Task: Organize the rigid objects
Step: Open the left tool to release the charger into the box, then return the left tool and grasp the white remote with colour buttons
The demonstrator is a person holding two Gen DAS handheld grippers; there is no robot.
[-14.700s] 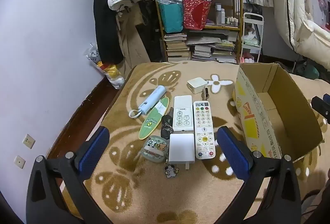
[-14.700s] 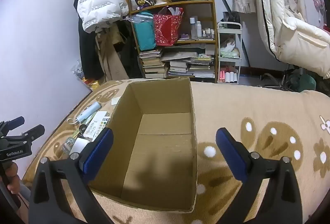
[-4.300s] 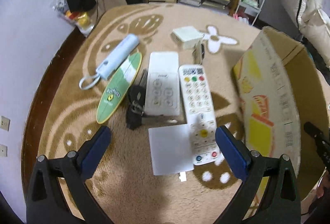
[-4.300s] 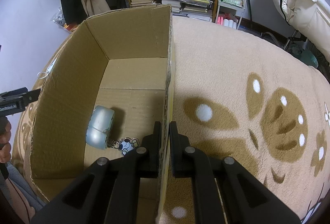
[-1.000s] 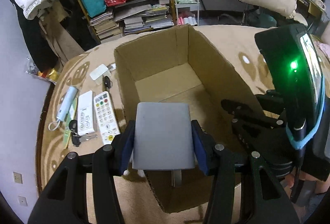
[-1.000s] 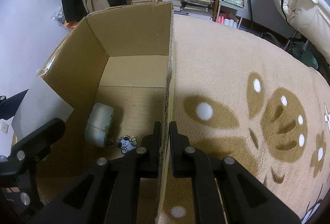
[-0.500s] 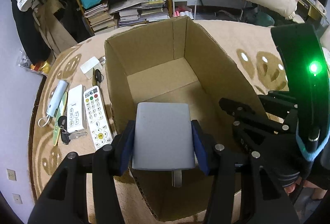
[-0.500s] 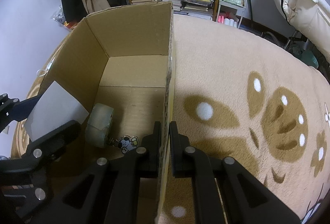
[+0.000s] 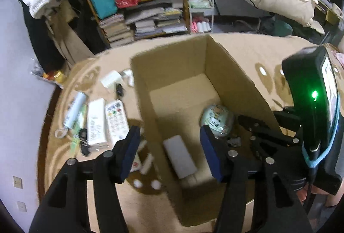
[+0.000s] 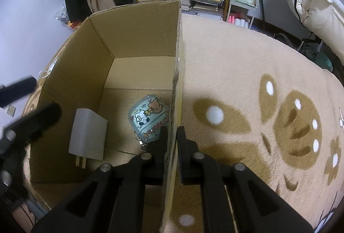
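Through the left wrist view we see our left gripper point(image 9: 169, 150) over the cardboard box point(image 9: 234, 74), its jaws opening with nothing between them; the white charger point(image 9: 179, 155) lies loose on the box floor below, beside the cartoon case point(image 9: 217, 119). Only here do the two remotes point(image 9: 107, 119) show, outside on the blanket point(image 9: 71, 147), all blurred.

Through the right wrist view our right gripper point(image 10: 171, 132) is clamped on the box's side wall. Only here do the charger's prongs point(image 10: 80, 161) show; the case's keyring is partly hidden behind a finger.

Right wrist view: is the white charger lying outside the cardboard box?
No, the white charger lies on the floor inside the cardboard box.
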